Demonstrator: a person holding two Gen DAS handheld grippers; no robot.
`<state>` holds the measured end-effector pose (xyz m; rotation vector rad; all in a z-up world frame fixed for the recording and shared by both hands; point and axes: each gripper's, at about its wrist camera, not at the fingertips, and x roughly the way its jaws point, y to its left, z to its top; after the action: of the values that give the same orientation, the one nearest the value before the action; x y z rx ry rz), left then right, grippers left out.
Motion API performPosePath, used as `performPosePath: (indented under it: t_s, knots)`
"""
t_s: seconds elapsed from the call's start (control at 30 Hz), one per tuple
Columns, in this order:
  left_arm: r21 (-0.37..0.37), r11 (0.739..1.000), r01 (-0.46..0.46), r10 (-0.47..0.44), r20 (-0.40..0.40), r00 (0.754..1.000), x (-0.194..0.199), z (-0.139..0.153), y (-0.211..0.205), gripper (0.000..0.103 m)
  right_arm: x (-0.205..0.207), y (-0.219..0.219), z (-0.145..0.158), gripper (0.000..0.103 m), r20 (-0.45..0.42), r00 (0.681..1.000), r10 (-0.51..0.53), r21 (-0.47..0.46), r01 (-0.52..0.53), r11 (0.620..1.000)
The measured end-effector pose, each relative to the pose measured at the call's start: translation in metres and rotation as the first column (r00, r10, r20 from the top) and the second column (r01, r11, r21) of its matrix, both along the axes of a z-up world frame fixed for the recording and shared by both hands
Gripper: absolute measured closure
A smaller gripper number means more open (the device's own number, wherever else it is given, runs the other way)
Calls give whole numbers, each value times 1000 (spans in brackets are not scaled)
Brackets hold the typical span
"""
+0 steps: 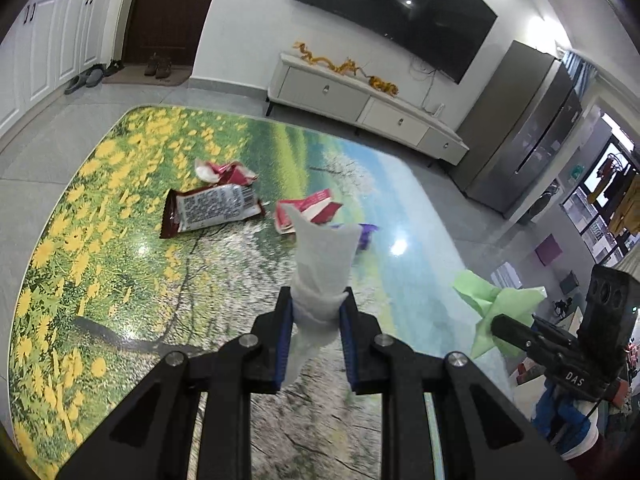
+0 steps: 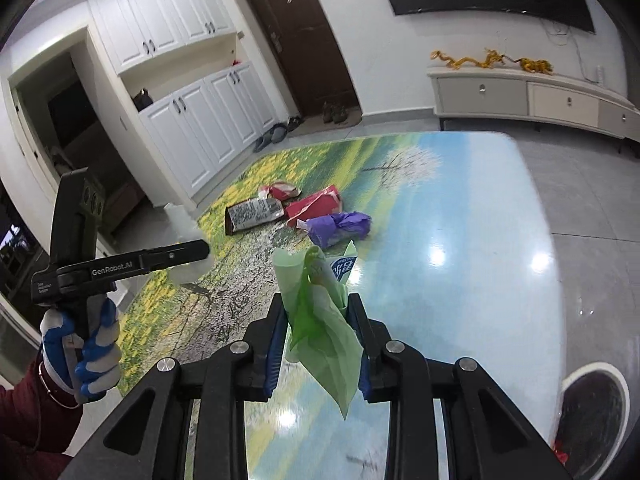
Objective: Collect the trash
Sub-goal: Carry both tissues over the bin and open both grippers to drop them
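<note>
**Both jaws loaded, four pieces left behind**

Nearest, in the left wrist view: left gripper [image 1: 318,312], jaws clamped on a crumpled white tissue [image 1: 325,264], its tail hanging loose below the pads. In the right wrist view: right gripper [image 2: 318,334], jaws pinched on a thin green wrapper [image 2: 320,320], with a small blue-printed packet [image 2: 343,269] apparently caught in the same grip. Both loads off the counter [image 2: 500,240].

Risks, as judgement: light, floppy scraps held by little more than a fold. Could slip free on a quick swing. Packet tucked behind the green wrapper looks least secure and might drop first. Dark round bin [image 2: 592,412] at the lower right of the right wrist view, beside the counter's edge; easy to miss its mouth with trailing ends.

Farther out on the counter, counted: one purple crumpled wrapper [image 2: 340,228], one red carton [image 2: 316,204], one dark printed bag [image 2: 254,214], one torn red-and-white wrapper [image 2: 280,191]. Four pieces left, clustered together, some touching.
</note>
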<state>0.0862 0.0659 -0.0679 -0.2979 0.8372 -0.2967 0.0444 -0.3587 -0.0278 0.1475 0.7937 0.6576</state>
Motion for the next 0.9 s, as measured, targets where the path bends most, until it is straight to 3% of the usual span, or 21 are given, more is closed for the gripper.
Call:
performPosePath:
  t_s: [0.3, 0.47, 0.7, 0.9]
  knots:
    - [26, 992, 124, -125, 31, 992, -10, 25, -68, 82, -37, -91, 13, 75, 44, 982, -186, 39, 184, 982]
    - [68, 965, 252, -252, -2, 968, -4, 25, -137, 82, -53, -155, 5, 75, 39, 946, -323, 24, 322, 946]
    - [130, 877, 462, -457, -73, 887, 8, 10, -261, 82, -59, -251, -36, 75, -60, 851, -522, 8, 523, 852]
    - [127, 804, 581, -564, -143, 813, 23, -17, -362, 81, -51, -300, -74, 74, -148, 788, -598, -18, 602, 798]
